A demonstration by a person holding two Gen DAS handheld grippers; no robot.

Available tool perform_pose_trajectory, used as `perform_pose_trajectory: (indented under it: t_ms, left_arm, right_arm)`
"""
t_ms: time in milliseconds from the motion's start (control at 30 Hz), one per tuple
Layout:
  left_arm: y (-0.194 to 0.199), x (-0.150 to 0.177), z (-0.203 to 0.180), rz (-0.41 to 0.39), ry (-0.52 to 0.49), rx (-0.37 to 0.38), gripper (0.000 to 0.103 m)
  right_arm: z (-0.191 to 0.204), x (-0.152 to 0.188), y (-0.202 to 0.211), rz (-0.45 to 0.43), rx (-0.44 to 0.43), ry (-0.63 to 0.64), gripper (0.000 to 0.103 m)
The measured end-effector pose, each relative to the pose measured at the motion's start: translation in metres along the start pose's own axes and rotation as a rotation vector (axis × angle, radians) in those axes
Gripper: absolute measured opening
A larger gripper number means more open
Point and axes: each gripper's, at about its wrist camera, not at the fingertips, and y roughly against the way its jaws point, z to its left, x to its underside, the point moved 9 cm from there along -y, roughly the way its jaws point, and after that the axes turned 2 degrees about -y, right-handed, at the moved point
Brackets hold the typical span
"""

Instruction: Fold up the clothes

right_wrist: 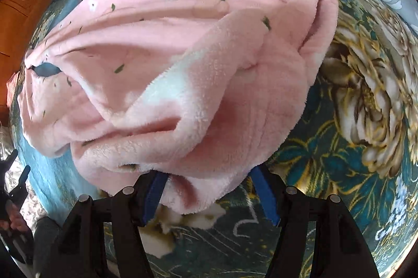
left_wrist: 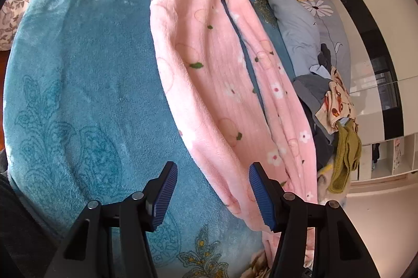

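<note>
The pink fleece trousers (left_wrist: 209, 74) lie lengthwise on the bed's teal blanket (left_wrist: 78, 84), legs running from six o'clock up toward twelve in the left wrist view. The left gripper (left_wrist: 213, 197) hangs released, fingers spread wide, its right pad (left_wrist: 261, 199) over the trouser edge. A clothes pile (left_wrist: 337, 121) sits at three o'clock. The right gripper (right_wrist: 209, 195) stands parted with bunched pink fleece (right_wrist: 183, 69) draped over its tips; whether it pinches the cloth cannot be told.
</note>
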Motion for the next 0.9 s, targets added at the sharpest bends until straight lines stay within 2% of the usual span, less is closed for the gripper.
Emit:
perform_pose_trajectory:
  t_ms: [33,100,133,167,333,400,500,567,633,700,800,900]
  left_arm:
    - [0.002,0.000,0.000,-0.006,0.003,0.011,0.061]
    - [0.005,0.000,0.000,-0.012,0.016,0.025,0.061]
    - [0.006,-0.001,0.001,-0.014,0.022,0.030,0.061]
    - [0.007,0.000,0.001,-0.015,0.028,0.037,0.061]
    - [0.009,0.001,0.005,-0.008,0.063,0.076,0.061]
    - [0.009,0.001,0.006,-0.004,0.078,0.093,0.061]
    - [0.010,0.001,0.008,0.004,0.091,0.116,0.061]
    - [0.009,0.003,0.008,0.023,0.101,0.136,0.061]
    - [0.010,0.005,0.008,0.037,0.107,0.152,0.061]
    - [0.011,0.006,0.006,0.048,0.113,0.176,0.061]
    - [0.013,0.008,0.004,0.076,0.128,0.200,0.062]
    - [0.015,0.013,0.003,0.117,0.148,0.218,0.062]
  right_arm:
    - [0.004,-0.001,0.003,-0.002,0.010,0.008,0.059]
    - [0.010,-0.002,0.011,0.002,0.018,0.015,0.019]
    - [0.013,-0.002,0.016,0.008,0.020,0.013,0.012]
    - [0.013,-0.001,0.022,0.015,0.019,0.004,0.010]
    - [0.004,0.000,0.069,0.005,0.035,-0.017,0.009]
    - [-0.008,0.011,0.089,0.012,0.072,-0.022,0.008]
    - [-0.036,0.049,0.101,0.076,0.083,-0.072,0.008]
    - [-0.059,0.084,0.084,0.146,0.102,-0.128,0.008]
    - [-0.061,0.117,0.058,0.220,0.099,-0.164,0.008]
    - [-0.050,0.138,0.040,0.258,0.129,-0.128,0.008]
    - [-0.039,0.143,0.035,0.241,0.164,-0.090,0.008]
    - [-0.040,0.133,0.047,0.179,0.177,-0.087,0.010]
